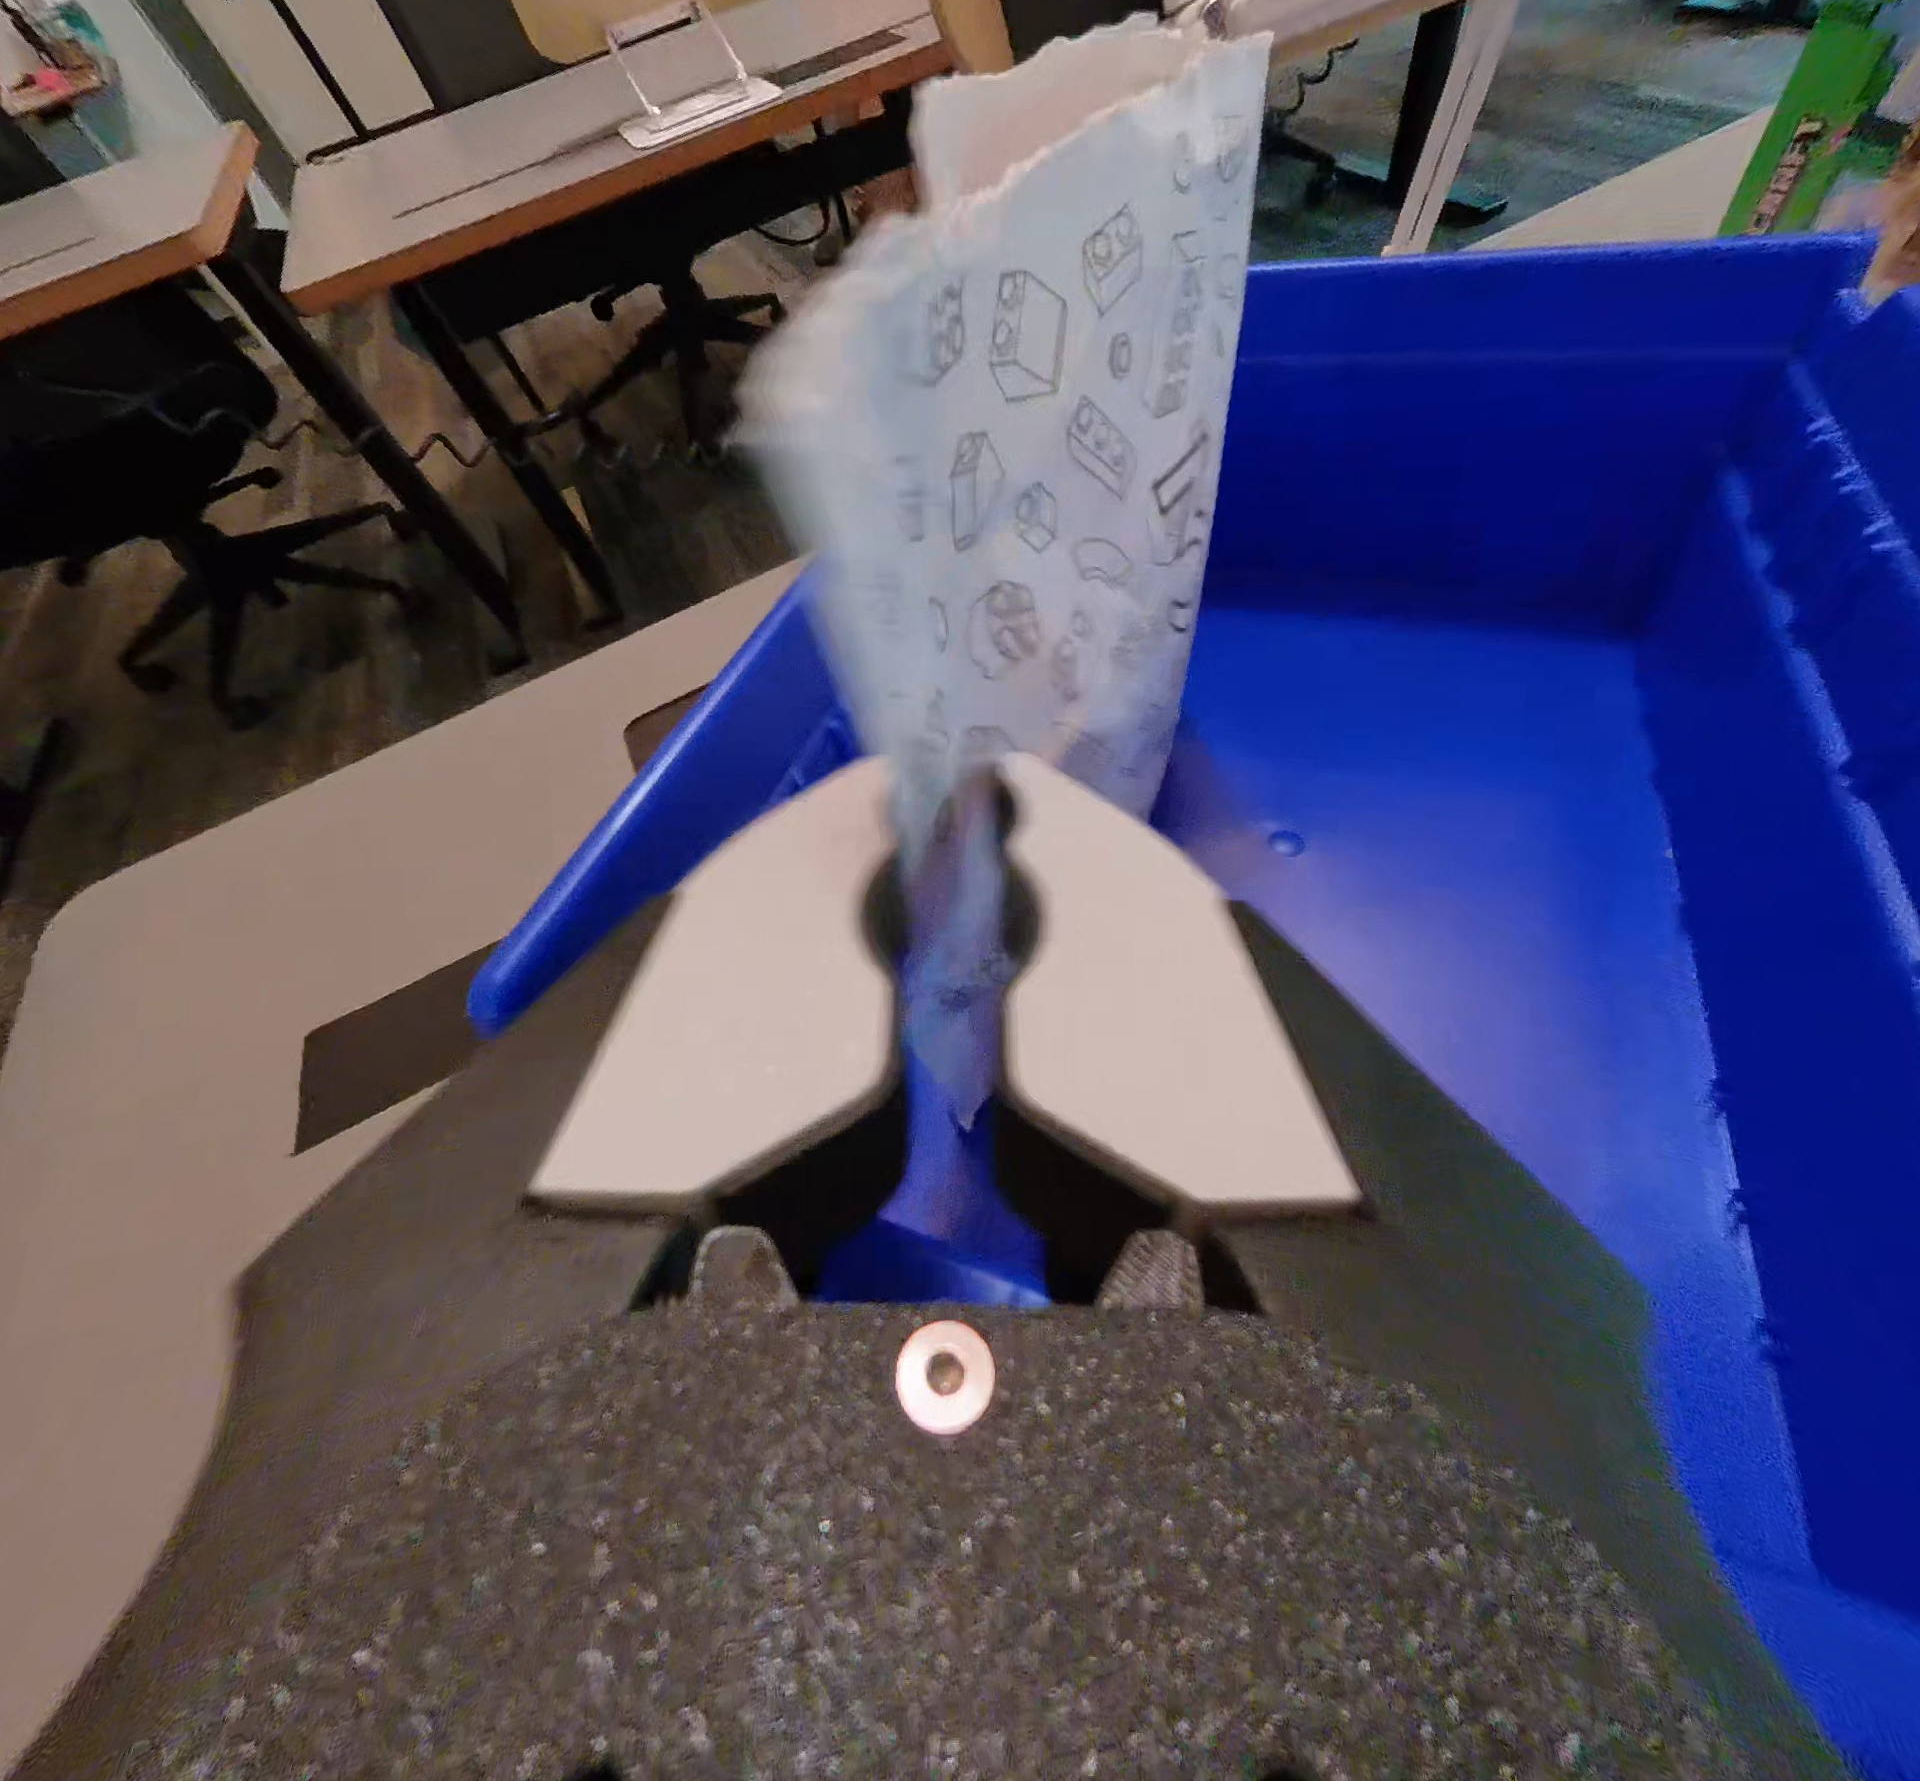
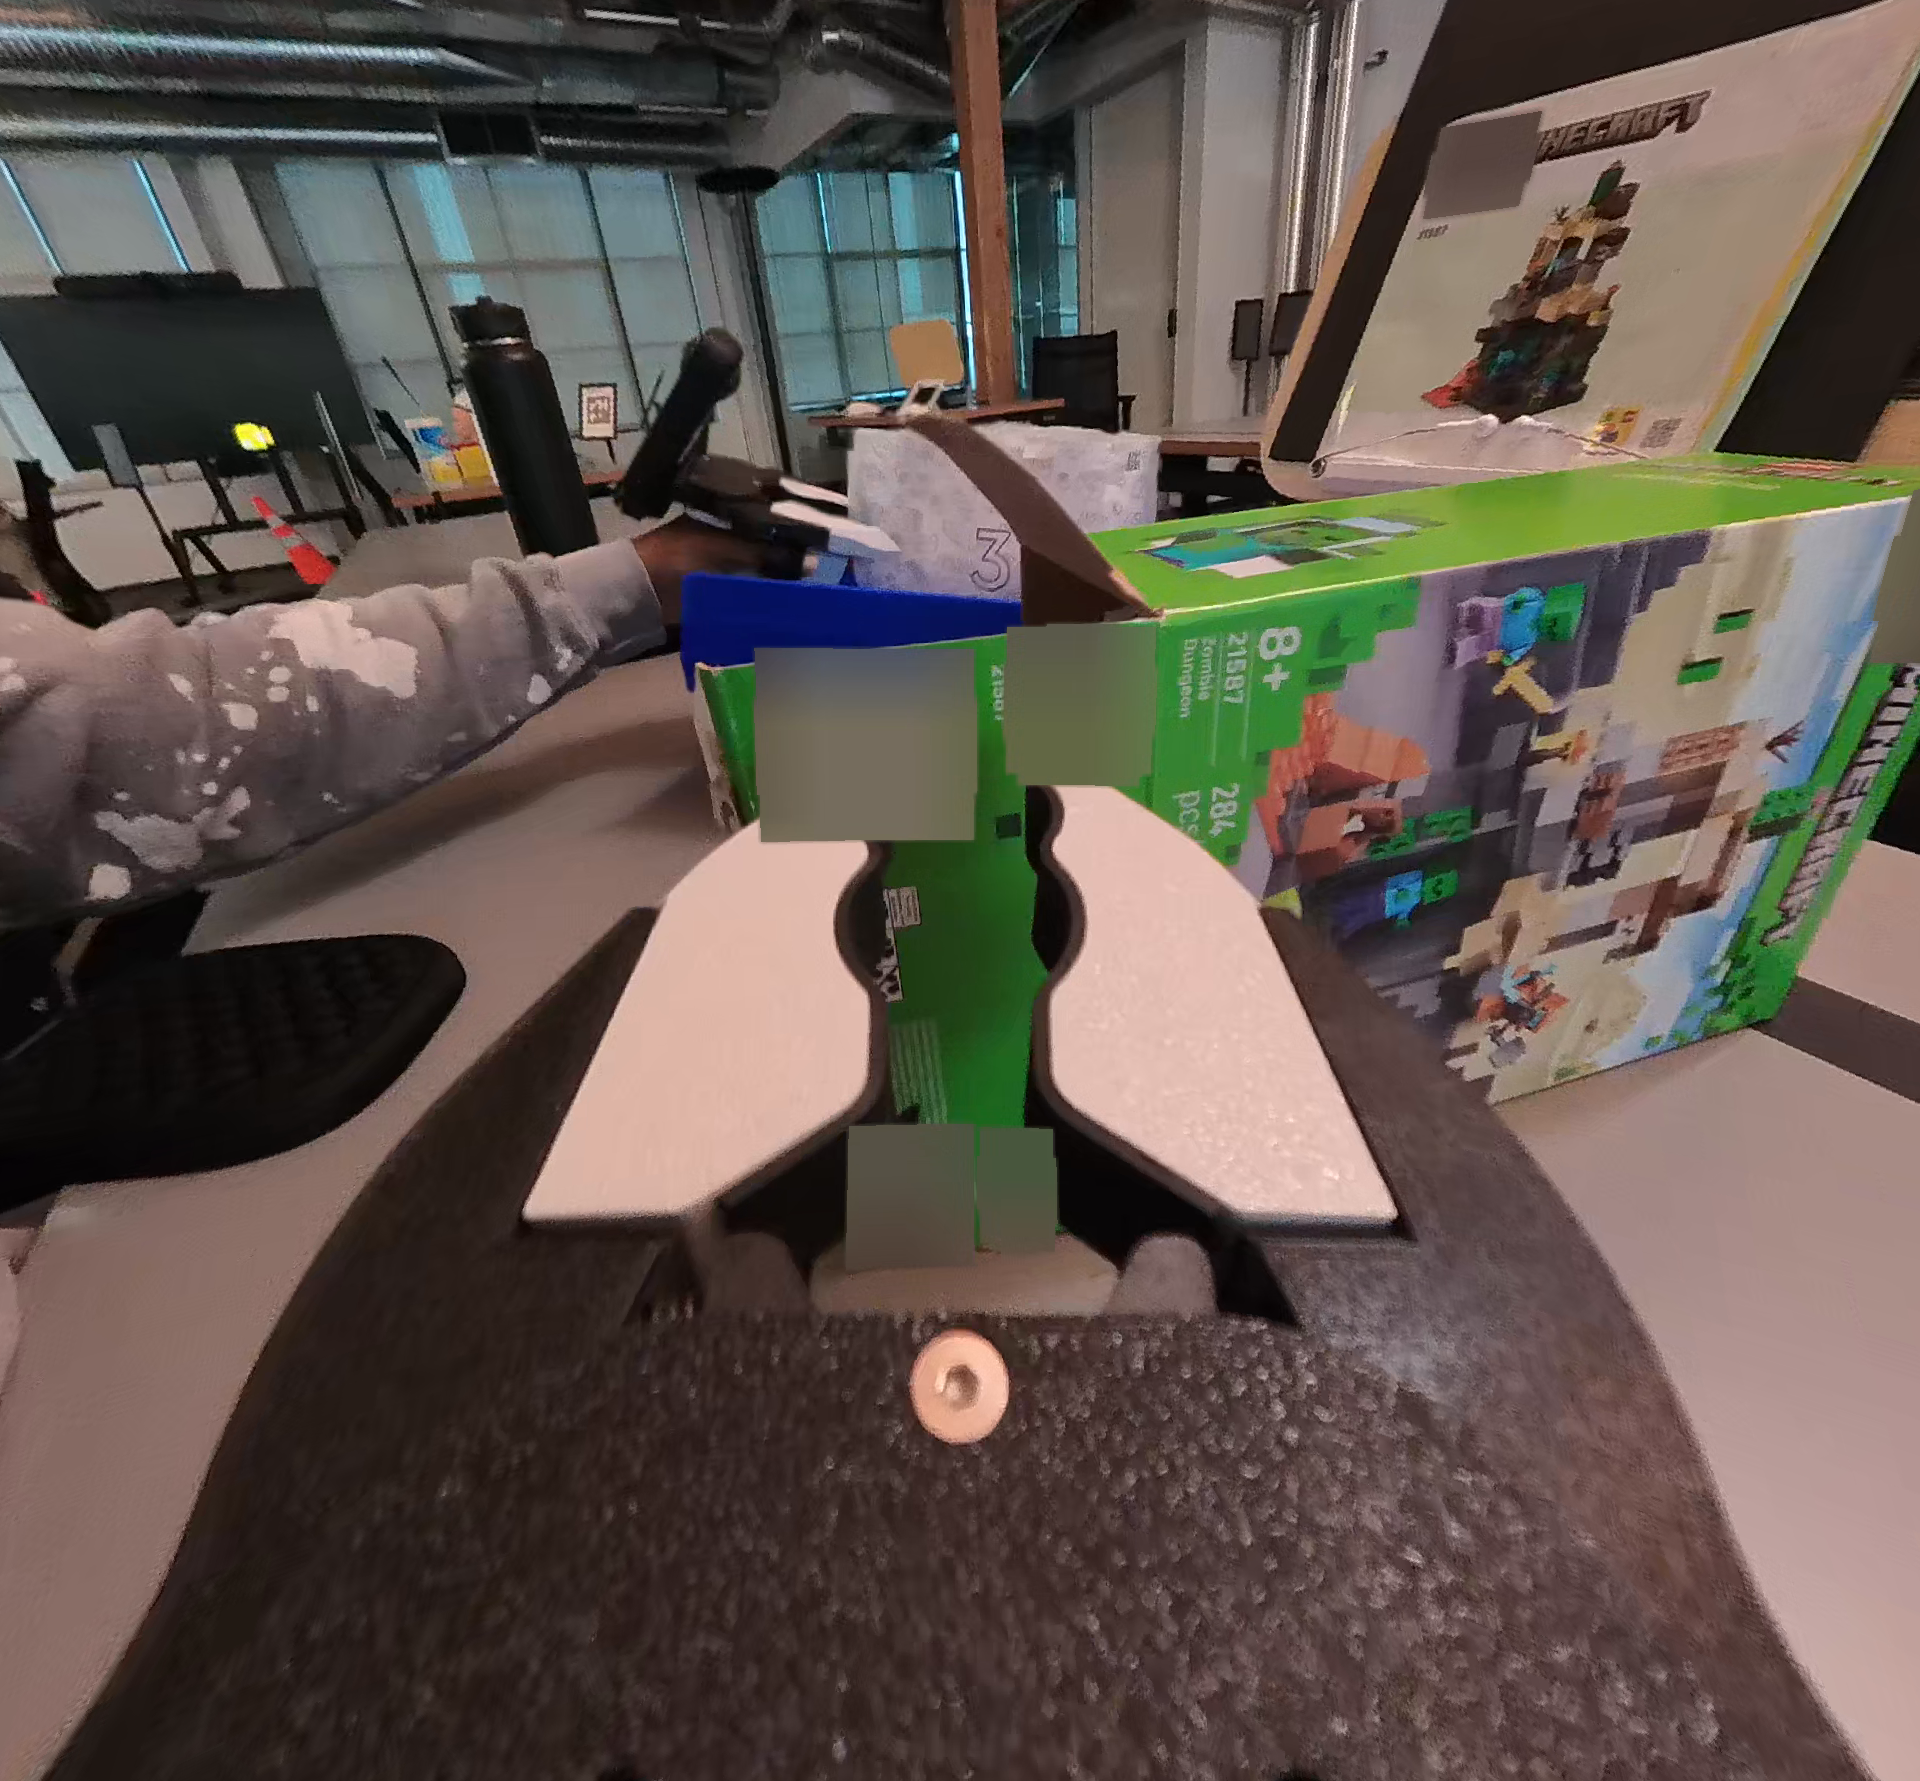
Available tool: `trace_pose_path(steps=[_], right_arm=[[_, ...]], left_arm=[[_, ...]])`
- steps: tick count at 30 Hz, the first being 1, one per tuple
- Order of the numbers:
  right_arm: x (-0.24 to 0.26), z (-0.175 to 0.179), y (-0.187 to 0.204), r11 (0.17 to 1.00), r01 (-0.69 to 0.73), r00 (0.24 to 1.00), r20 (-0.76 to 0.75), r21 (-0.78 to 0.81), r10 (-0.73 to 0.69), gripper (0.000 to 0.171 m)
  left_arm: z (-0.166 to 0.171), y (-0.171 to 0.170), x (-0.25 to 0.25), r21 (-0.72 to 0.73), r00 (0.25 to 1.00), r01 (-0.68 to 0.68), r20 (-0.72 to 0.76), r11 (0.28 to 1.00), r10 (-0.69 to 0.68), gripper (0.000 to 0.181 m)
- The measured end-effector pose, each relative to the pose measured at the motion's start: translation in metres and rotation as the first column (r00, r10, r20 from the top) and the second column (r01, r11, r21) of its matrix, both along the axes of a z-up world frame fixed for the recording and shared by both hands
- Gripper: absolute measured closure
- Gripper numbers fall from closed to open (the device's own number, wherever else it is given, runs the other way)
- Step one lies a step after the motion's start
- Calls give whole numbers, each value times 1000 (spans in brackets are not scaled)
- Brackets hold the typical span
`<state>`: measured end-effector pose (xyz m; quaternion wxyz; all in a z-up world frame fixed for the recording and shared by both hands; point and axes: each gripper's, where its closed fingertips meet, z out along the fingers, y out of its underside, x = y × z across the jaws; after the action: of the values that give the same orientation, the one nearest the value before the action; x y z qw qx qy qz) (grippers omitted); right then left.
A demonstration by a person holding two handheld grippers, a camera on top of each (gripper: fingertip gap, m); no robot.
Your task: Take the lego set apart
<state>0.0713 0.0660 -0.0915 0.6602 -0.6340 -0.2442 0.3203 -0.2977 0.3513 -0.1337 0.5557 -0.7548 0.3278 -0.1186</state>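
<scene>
We are gripping a torn white paper bag (image 1: 1039, 443) with our left gripper (image 1: 951, 786); its two pale fingers (image 1: 758, 983) are pinching the bag's lower end, and the bag is standing up from the tips toward twelve o'clock, its printed brick drawings facing us and its ragged top edge blurred. Below and at three o'clock of the tips, a blue plastic bin (image 1: 1455, 796) is sitting on the grey table (image 1: 260, 900), and we are holding the bag over its near left corner. At one o'clock, past the bin's far wall, a strip of the green lego box (image 1: 1808, 121) is showing.

In the right wrist view, our right gripper (image 2: 956, 806) is hanging with its fingers (image 2: 1174, 1004) parted and nothing between them. It is facing the end flap of the green lego box (image 2: 1455, 744), which is lying on the table (image 2: 1662, 1264) from twelve to three o'clock with its top flap (image 2: 1029, 526) raised. An instruction booklet (image 2: 1558, 277) is leaning above the box at one o'clock. At ten o'clock, a grey spattered sleeve (image 2: 260, 713) is reaching to the left gripper (image 2: 831, 526), just above the blue bin (image 2: 831, 614) behind the box. A numbered white bag (image 2: 1081, 474) is standing behind the raised flap at twelve o'clock.
</scene>
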Motion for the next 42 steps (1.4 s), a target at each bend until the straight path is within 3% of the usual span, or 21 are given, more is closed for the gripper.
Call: trace_pose_path(steps=[1, 6, 12, 18, 22, 27, 32, 37, 42], right_arm=[[-1, -2, 0, 1000, 5, 1000, 12, -3, -5, 147], [1, -8, 4, 998, 57, 996, 68, -20, -56, 147], [3, -20, 4, 986, 144, 980, 149, -86, -130, 149], [3, -37, -19, 942, 291, 934, 260, -166, -243, 154], [-5, -48, -42, 922, 322, 925, 278, -214, -259, 154], [-12, -52, -67, 920, 334, 918, 291, -206, -268, 153], [-28, -43, -92, 946, 261, 946, 248, -192, -210, 153], [-66, -23, -113, 976, 179, 961, 236, -123, -146, 160], [-116, -19, -122, 977, 163, 967, 219, -135, -131, 171]], left_arm=[[1, -1, 3, -16, 1000, 1, 10, 1000, -1, 181], [22, -10, 12, 42, 999, -27, 26, 999, 26, 181], [73, -43, 23, 106, 996, -22, 84, 994, 13, 181], [142, -97, 42, 212, 986, 30, 157, 977, -64, 181], [163, -147, 67, 256, 976, 107, 159, 961, -152, 181], [161, -211, 99, 198, 923, 240, 258, 950, -286, 180], [134, -267, 122, 90, 845, 361, 389, 928, -367, 180], [108, -303, 123, 112, 807, 376, 449, 920, -384, 180], [79, -324, 119, 194, 833, 328, 402, 924, -380, 181]])
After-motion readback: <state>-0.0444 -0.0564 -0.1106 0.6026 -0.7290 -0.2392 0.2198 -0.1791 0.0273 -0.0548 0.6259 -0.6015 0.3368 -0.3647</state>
